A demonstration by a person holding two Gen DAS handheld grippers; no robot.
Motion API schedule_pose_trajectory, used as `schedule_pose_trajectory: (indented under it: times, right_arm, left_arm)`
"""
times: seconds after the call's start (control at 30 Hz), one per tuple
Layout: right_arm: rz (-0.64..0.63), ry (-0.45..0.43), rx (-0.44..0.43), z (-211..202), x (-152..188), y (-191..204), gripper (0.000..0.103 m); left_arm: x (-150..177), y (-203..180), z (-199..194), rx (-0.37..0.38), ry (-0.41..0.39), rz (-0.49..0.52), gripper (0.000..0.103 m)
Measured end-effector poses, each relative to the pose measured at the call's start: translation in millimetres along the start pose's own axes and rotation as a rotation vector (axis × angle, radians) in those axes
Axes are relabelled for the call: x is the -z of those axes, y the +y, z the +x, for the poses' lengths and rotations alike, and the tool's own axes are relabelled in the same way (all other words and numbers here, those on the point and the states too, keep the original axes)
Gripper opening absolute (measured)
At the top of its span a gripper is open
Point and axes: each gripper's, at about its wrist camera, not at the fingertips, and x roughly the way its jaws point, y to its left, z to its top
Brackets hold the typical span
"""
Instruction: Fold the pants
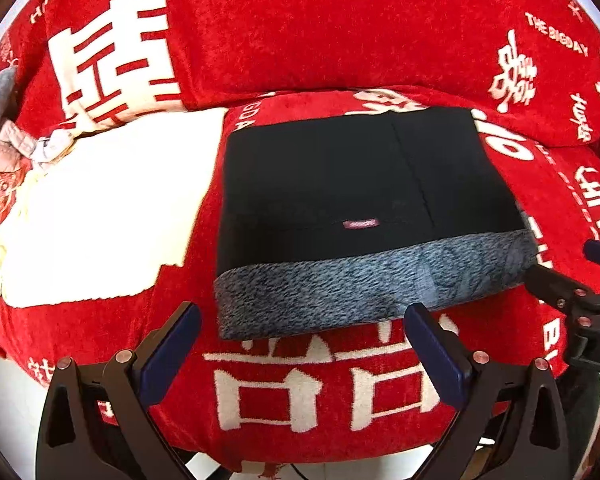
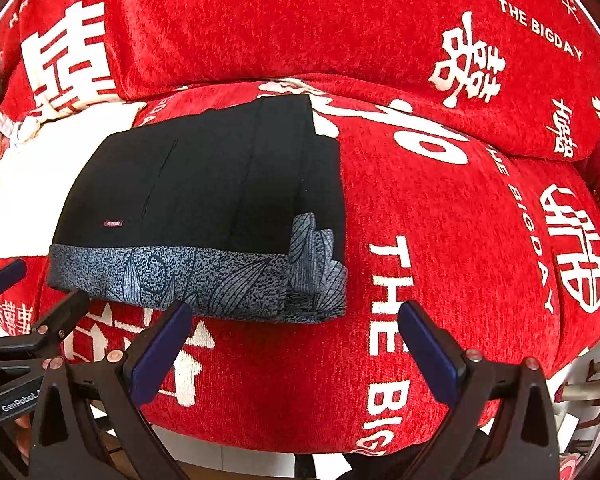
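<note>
Pants: while I am hovering, the pants [image 1: 364, 216] are lying folded on the cushion's [image 2: 440, 240] front edge, long axis crosswise.
Claws: left claw [image 1: 304, 356] nearer, right claw [image 2: 296, 352] beside; both spread, empty.

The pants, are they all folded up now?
Nearly. The black pants already lie in a neat rectangle on the red sofa, grey lining band at the near edge. Both tongs, left and right, are open and hold nothing. Maybe only tidying the bunched right corner is left.
</note>
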Motion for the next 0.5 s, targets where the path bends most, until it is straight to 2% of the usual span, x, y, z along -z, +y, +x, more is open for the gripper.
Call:
schedule_pose_trajectory:
  times: [0.27, 0.5]
  right_arm:
    - [-0.038, 0.011, 0.027, 5.2, 4.0, 10.6, 0.103]
    - [-0.052, 0.017, 0.032, 9.1, 4.4, 16.1, 0.103]
  left_arm:
    - [3.4, 1.9, -4.7, -0.059, -0.043, 0.002, 0.102]
    - [5.5, -2.9, 2.0, -0.068, -0.003, 0.033, 0.102]
